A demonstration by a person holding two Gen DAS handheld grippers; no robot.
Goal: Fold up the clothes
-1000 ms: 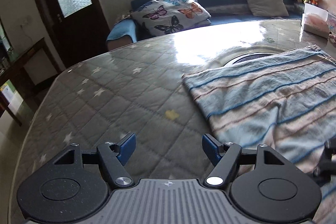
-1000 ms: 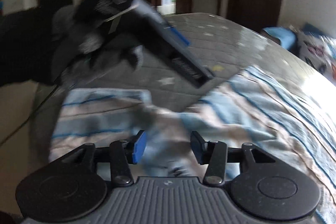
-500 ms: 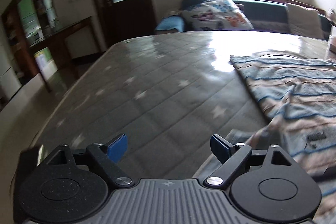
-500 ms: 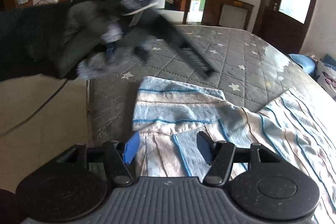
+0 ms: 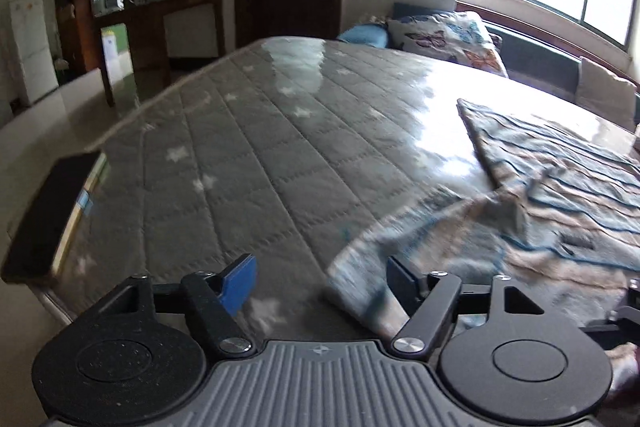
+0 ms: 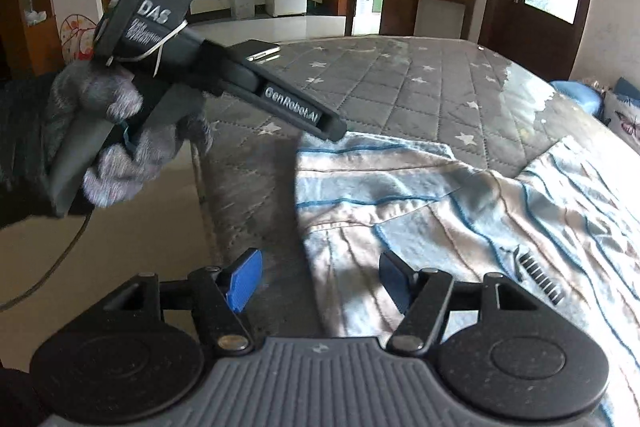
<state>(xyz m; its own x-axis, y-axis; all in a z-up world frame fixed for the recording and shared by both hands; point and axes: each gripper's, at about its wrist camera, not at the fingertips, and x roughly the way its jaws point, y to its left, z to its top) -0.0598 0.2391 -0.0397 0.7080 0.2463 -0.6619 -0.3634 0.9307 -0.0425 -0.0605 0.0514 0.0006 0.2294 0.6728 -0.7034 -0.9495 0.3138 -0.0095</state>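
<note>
Left claw (image 5: 320, 277) closing, right claw (image 6: 318, 277) opening over striped garment (image 6: 460, 211).

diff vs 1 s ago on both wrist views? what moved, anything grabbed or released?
The left gripper swung back toward the near edge of the striped garment; a cloth corner now lies between its closing jaws, not yet pinched. The right gripper has jaws opening over the sleeve, which now lies flatter on the mattress. Nothing is gripped. The phone, the pillows and the rest of the garment stayed put.
</note>
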